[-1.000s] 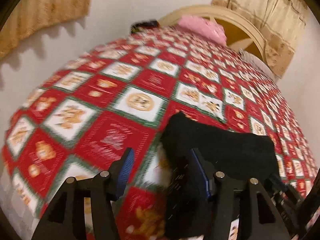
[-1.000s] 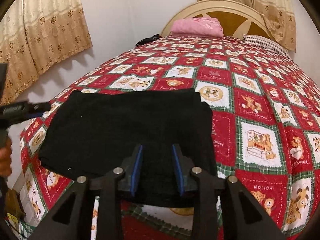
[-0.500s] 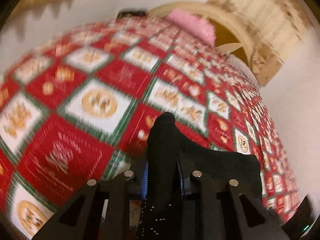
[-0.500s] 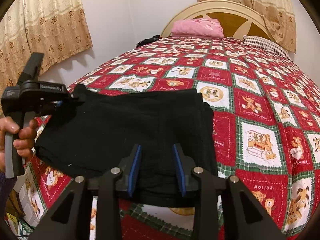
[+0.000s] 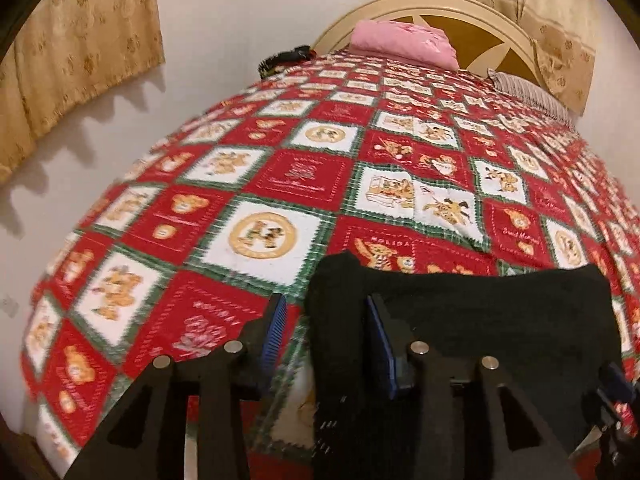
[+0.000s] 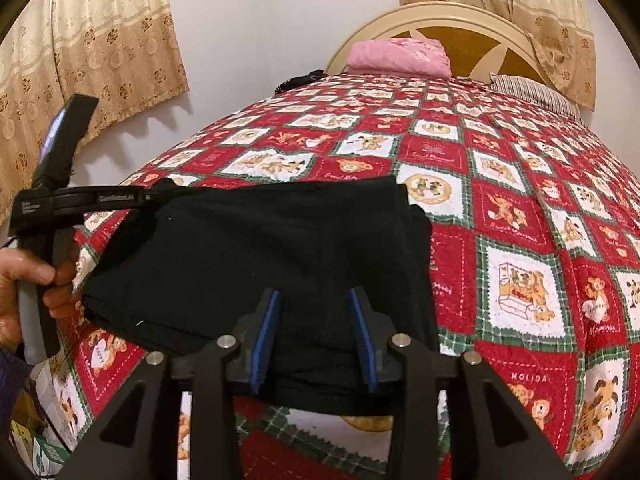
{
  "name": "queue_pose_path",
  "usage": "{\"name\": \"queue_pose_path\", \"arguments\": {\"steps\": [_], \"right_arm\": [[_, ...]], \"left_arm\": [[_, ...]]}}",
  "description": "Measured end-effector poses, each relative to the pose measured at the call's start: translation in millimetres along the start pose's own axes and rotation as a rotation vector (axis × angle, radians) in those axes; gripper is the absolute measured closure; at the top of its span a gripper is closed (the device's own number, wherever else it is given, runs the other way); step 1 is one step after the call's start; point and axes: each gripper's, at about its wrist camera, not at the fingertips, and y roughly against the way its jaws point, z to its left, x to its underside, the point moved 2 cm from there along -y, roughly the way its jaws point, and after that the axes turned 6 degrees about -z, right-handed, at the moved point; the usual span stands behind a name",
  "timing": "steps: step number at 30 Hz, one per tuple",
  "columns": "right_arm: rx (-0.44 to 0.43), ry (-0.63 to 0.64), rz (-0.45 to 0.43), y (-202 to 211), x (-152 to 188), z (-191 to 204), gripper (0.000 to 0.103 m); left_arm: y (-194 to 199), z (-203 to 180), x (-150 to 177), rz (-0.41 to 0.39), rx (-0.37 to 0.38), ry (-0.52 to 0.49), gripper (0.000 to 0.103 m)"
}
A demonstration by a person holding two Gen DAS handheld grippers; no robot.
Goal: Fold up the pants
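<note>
Half a second ago my left gripper (image 5: 326, 330) was clamped on the raised corner of the black pants (image 6: 260, 256); now its jaws stand spread, with the pants' left corner standing up between the blue pads (image 5: 276, 330), nearer the right pad, and I cannot tell whether it touches either. My right gripper (image 6: 314, 330) has barely shifted: its jaws are apart too, hovering over the near edge of the cloth and pinching nothing.

From the right wrist view I see the pants folded into a broad dark rectangle on the red, white and green quilt (image 6: 520, 240), near the foot of the bed and toward its left side. Its long axis runs across the bed, left to right, with the short sides facing the left edge and the middle of the quilt. My left hand (image 6: 28, 276) grips the handle at the cloth's far left corner. Beyond, a pink pillow (image 6: 396, 58) leans on the headboard (image 6: 472, 20).
</note>
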Motion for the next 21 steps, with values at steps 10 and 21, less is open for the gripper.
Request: {"name": "queue_pose_path", "arguments": {"steps": [10,21], "right_arm": [[0.028,0.052,0.009,-3,1,8,0.055],[0.035,0.063,0.012,-4,0,9,0.055]], "left_arm": [[30,22,9,-0.025,-0.148,0.025,0.059],[57,-21,26,-0.078,-0.079,-0.036,0.059]]}}
